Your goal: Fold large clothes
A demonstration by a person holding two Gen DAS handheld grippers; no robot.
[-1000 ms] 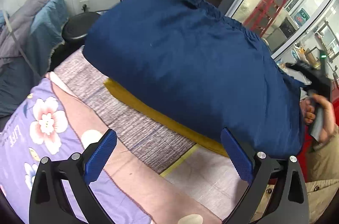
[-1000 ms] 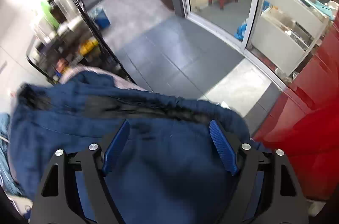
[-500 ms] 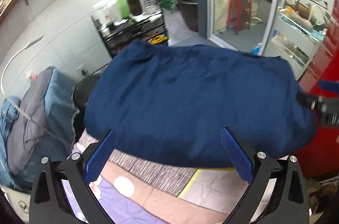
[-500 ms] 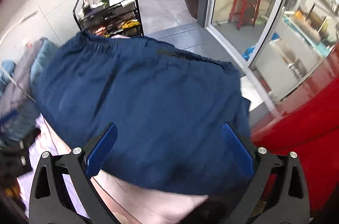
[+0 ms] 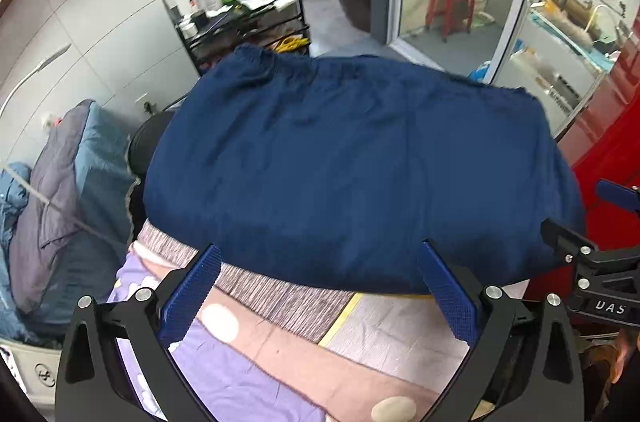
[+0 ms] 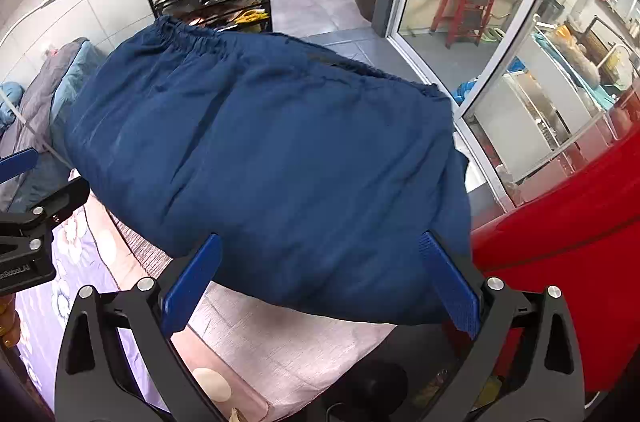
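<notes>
Navy garment lies folded flat on the patchwork bedspread, elastic waistband at the far edge, long axis running left-right. Its near fold edge sits just beyond both sets of tips. Left gripper spread wide, holding nothing; right gripper likewise spread, empty, over the right end. Both about equally near; left has the left half, right the right half.
</notes>
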